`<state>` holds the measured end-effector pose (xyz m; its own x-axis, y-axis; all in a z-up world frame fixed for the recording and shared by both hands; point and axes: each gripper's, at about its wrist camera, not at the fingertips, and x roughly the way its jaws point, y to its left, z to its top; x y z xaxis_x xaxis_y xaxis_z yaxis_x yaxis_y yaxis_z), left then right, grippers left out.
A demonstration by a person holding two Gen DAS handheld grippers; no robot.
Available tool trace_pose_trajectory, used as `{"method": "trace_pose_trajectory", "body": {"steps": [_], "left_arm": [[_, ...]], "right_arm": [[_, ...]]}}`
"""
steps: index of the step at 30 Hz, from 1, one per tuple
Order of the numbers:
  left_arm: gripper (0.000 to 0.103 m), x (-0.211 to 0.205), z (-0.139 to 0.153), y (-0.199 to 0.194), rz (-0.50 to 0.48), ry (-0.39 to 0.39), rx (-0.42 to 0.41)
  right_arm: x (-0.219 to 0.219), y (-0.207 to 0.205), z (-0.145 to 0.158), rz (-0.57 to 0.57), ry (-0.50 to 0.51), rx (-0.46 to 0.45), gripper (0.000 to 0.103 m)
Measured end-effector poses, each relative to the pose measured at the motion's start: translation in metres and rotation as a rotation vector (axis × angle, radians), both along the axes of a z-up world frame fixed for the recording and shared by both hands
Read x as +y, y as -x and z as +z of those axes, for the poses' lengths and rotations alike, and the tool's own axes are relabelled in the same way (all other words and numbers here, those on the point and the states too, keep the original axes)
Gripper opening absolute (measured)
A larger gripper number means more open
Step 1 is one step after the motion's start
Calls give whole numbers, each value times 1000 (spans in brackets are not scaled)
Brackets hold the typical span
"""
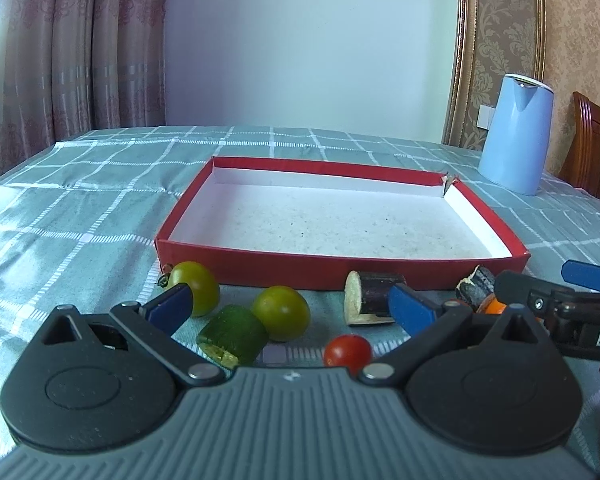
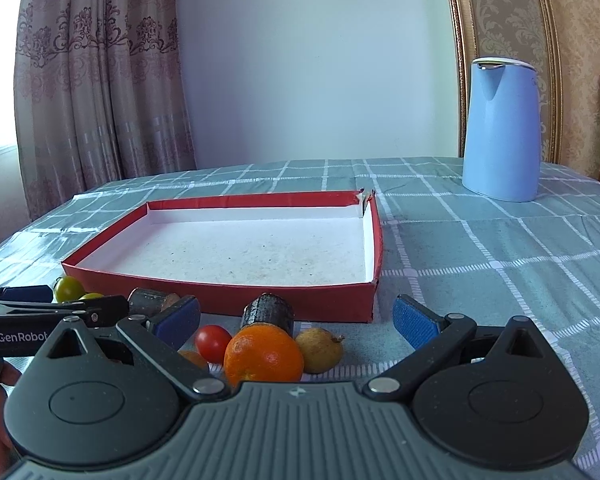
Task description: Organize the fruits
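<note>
Left tool (image 1: pixel 290 306): spread wide, empty.
Right tool (image 2: pixel 296 320): spread wide, empty.
Fruits: orange (image 2: pixel 263 354), red tomato (image 1: pixel 347 353), green tomatoes (image 1: pixel 281 312) lay on counter (image 1: pixel 80 216) before red box (image 1: pixel 300 268).

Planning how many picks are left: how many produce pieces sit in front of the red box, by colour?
Green: 3 (left green tomato, middle green tomato, cucumber piece)
Red: 1 (cherry tomato)
Dark purple: 2 (near eggplant piece, far eggplant piece)
Orange: 2 (orange, small orange piece, mostly hidden)
Yellow: 1 (yellow fruit)
Total: 9
</note>
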<state>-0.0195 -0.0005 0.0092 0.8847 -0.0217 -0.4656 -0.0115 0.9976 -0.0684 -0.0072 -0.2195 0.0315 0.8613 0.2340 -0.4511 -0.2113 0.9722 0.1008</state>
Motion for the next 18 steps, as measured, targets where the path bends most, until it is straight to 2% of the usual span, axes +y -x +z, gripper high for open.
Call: {"method": "trace_pose_trajectory", "body": {"steps": [18], "left_arm": [[103, 1, 0, 1, 6, 11, -10]], "right_arm": [[-2, -3, -1, -6, -7, 28, 103]]}}
